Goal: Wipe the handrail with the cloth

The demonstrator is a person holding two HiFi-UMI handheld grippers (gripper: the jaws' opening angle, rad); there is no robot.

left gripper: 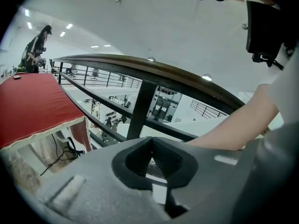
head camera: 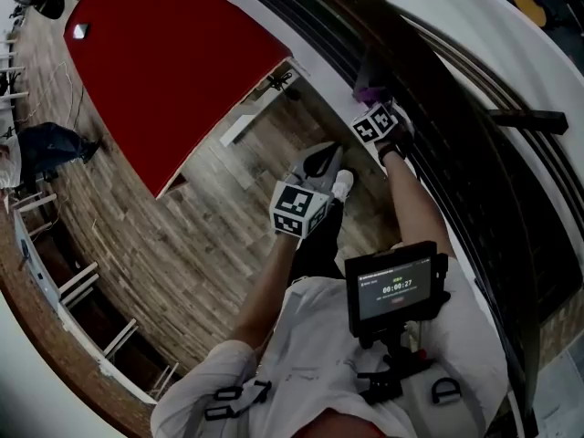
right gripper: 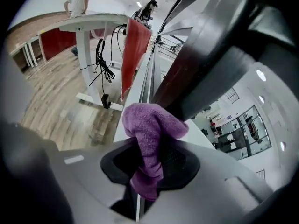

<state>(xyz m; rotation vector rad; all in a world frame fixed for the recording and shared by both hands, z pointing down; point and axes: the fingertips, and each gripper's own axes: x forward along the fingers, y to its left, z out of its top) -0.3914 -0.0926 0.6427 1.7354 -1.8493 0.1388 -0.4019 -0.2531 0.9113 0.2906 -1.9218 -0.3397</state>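
The dark wooden handrail (head camera: pixel 438 80) runs diagonally down the right of the head view. My right gripper (head camera: pixel 372 99) is shut on a purple cloth (right gripper: pixel 148 129), whose bunched top lies against the side of the handrail (right gripper: pixel 205 55). In the head view the cloth (head camera: pixel 370 91) shows just past the gripper's marker cube. My left gripper (head camera: pixel 321 160) hangs lower, over the floor and away from the rail, its jaws shut with nothing in them. From the left gripper (left gripper: pixel 150 141) view the handrail (left gripper: pixel 154 69) arches overhead.
A red-covered table (head camera: pixel 173 53) stands to the left over the wooden floor. Black balusters (left gripper: pixel 140 108) and lower bars run beneath the rail. A white desk with hanging cables (right gripper: pixel 88 36) stands further along. People (left gripper: pixel 35 50) are at the far end. A screen (head camera: pixel 394 286) sits on my chest.
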